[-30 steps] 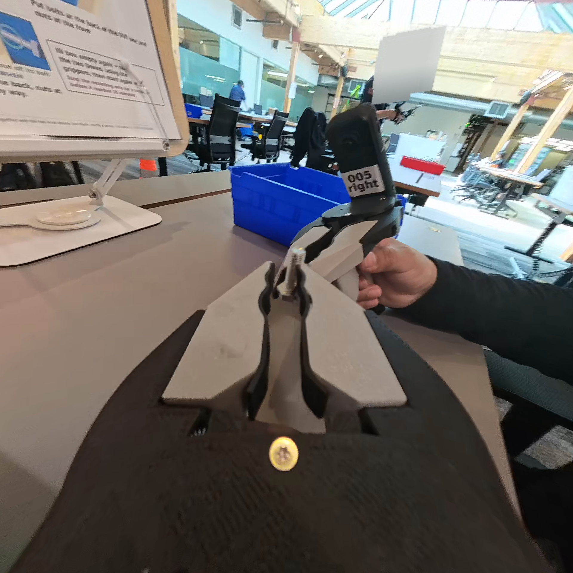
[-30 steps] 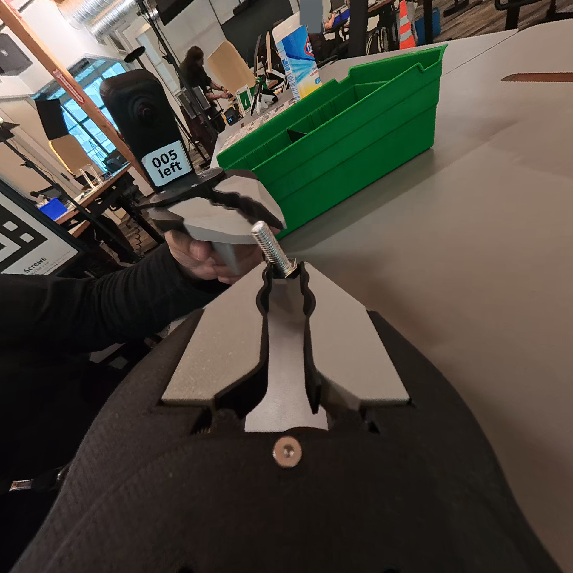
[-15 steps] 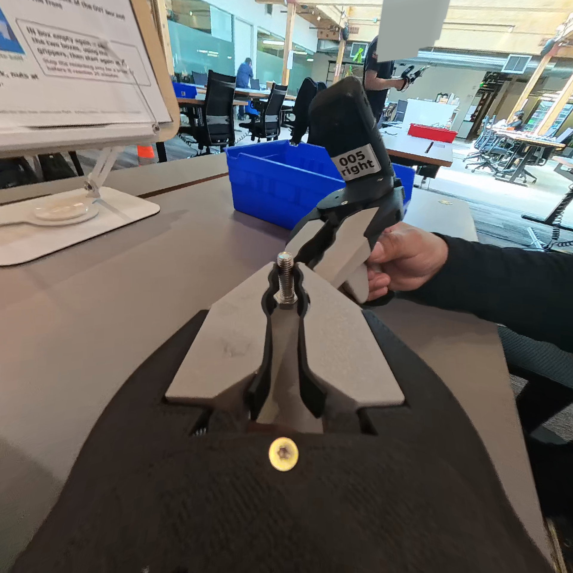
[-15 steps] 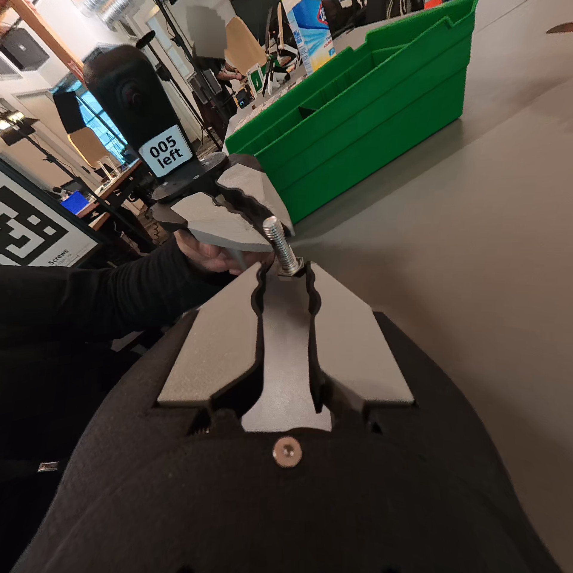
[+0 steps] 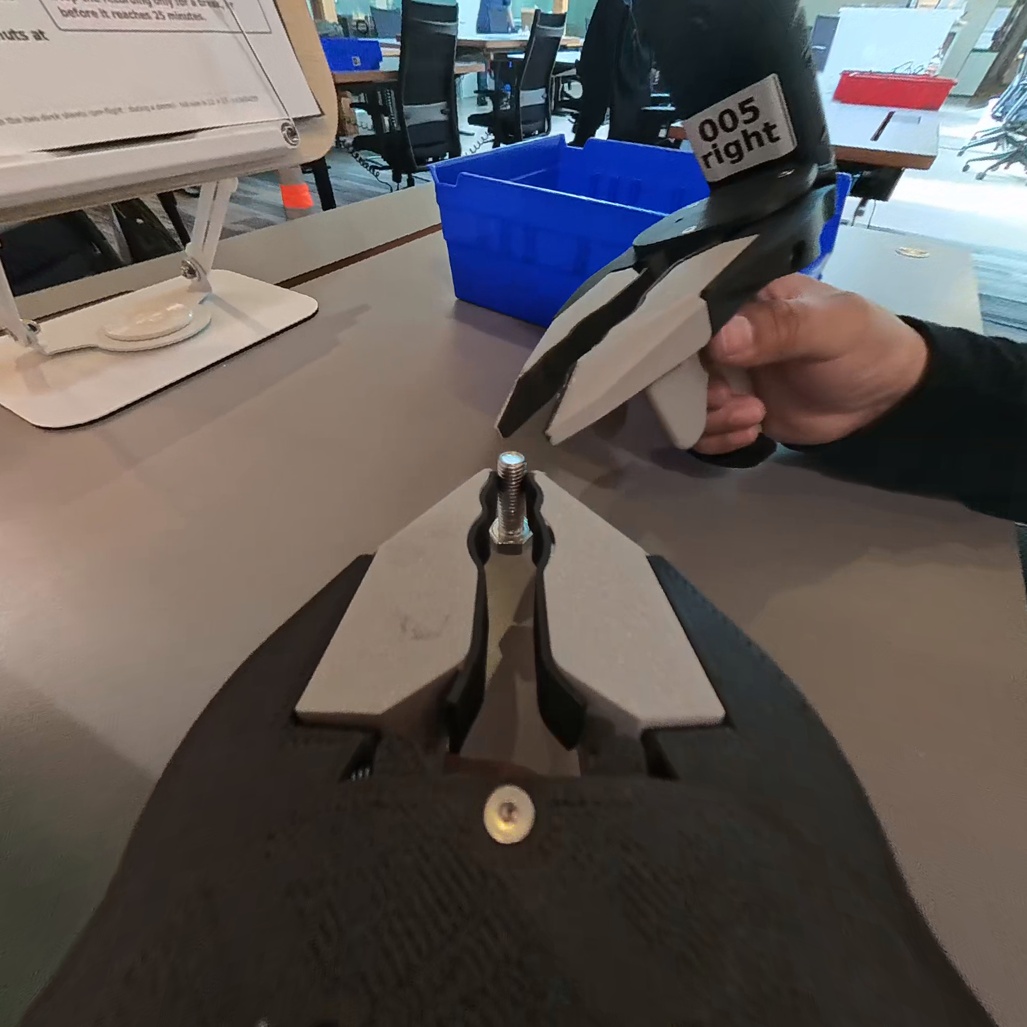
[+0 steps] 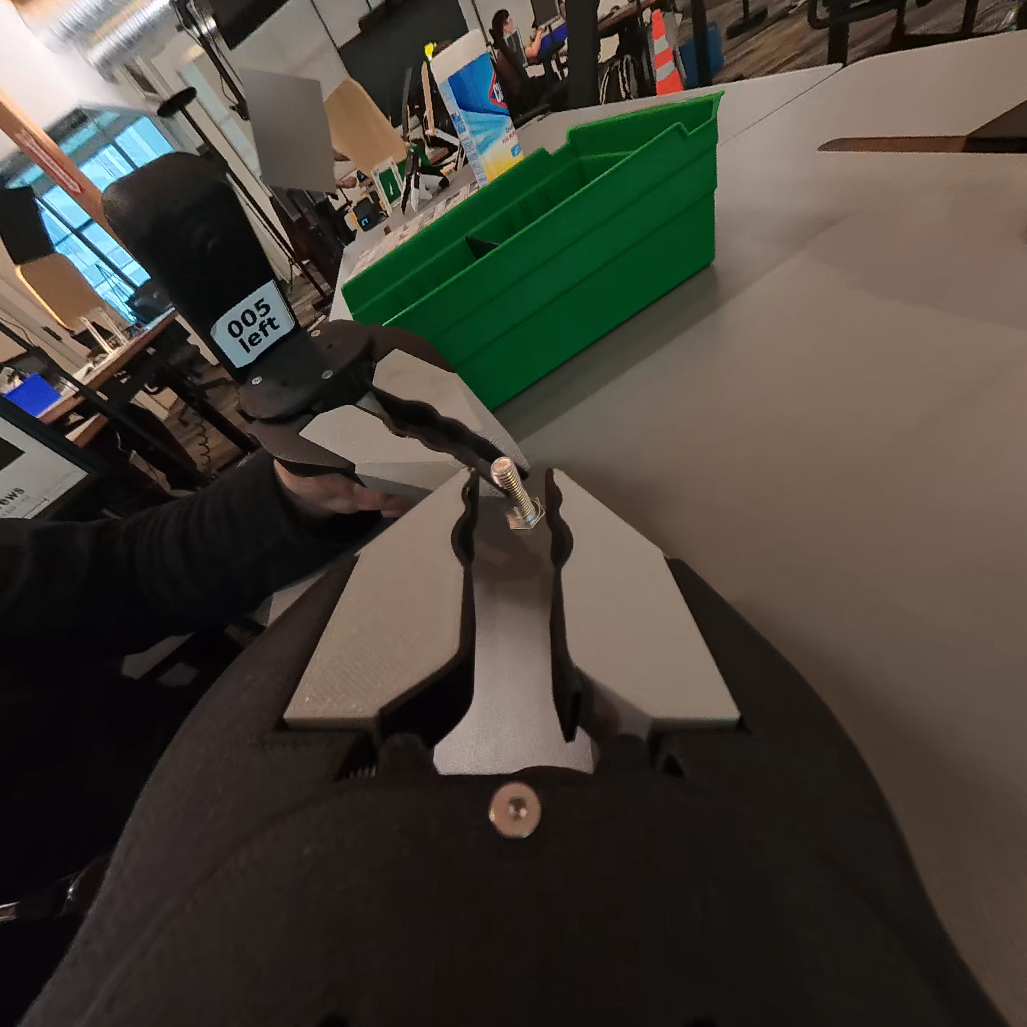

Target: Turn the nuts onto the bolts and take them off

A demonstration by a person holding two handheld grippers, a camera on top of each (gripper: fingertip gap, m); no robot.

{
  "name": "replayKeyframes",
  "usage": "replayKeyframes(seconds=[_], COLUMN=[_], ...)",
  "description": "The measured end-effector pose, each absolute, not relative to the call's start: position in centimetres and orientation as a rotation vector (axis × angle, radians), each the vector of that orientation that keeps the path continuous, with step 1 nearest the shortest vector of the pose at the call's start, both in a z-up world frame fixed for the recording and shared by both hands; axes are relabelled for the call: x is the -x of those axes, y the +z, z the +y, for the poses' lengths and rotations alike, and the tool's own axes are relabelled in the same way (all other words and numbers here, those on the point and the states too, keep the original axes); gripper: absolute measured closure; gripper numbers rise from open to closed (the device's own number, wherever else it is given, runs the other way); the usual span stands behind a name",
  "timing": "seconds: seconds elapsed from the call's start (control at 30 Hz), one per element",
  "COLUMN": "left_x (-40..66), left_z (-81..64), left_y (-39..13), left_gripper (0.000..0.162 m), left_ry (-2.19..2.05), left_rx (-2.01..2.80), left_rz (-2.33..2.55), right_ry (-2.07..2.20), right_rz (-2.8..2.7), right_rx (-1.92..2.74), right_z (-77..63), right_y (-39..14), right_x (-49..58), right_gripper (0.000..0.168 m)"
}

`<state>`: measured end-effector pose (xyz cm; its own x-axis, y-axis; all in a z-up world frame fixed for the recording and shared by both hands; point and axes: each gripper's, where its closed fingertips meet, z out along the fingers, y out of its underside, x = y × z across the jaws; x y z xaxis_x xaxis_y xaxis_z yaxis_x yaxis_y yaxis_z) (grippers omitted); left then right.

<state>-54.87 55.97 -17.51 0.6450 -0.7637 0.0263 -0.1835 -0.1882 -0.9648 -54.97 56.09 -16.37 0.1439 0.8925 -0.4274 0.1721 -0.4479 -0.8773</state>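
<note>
A silver bolt (image 5: 510, 500) stands upright with its hex end at the bottom and its thread pointing up. My left gripper (image 5: 511, 478) is shut on the hex end and holds the bolt above the grey table (image 5: 222, 528). Whether a nut sits against the head I cannot tell. In the right wrist view the bolt (image 6: 514, 492) shows between the spread fingers of my right gripper (image 6: 510, 475), which do not touch it. From the left wrist view the right gripper (image 5: 525, 425) hovers just above and behind the bolt's tip.
A blue bin (image 5: 528, 244) stands behind the right gripper. A green bin (image 6: 556, 311) stands behind the left gripper (image 6: 503, 464). A white document stand (image 5: 155, 328) is at the far left. A hand (image 5: 806, 361) holds the right gripper. Left and right tips are no more than a few centimetres apart.
My right gripper has opened, let go of the bolt's base and drawn back a little. My left gripper still holds the bolt, now more upright.
</note>
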Motion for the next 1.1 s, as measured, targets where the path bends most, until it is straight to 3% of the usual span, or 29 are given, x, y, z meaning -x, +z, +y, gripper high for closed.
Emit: replayKeyframes(seconds=[0.33, 0.53, 0.73, 1.1], left_x=[54.1, 54.1, 54.2, 54.3], left_z=[55.5, 55.5, 55.8, 55.9], left_y=[-17.4, -17.5, -18.2, -18.1], left_gripper=[0.155, 0.155, 0.155, 0.155], left_ry=[-0.595, -0.551, -0.548, -0.615], left_rx=[1.68, 1.671, 1.72, 1.747], left_rz=[0.835, 0.854, 0.844, 0.795], right_ry=[1.383, 1.347, 1.209, 1.205], right_rz=[-1.053, -1.045, -1.118, -1.102], right_rx=[1.756, 1.777, 1.749, 1.753], right_z=[55.4, 55.8, 55.6, 55.6], right_y=[-16.7, -17.1, -17.3, -17.2], right_x=[55.6, 55.4, 55.6, 55.8], right_gripper=[0.156, 0.147, 0.162, 0.162])
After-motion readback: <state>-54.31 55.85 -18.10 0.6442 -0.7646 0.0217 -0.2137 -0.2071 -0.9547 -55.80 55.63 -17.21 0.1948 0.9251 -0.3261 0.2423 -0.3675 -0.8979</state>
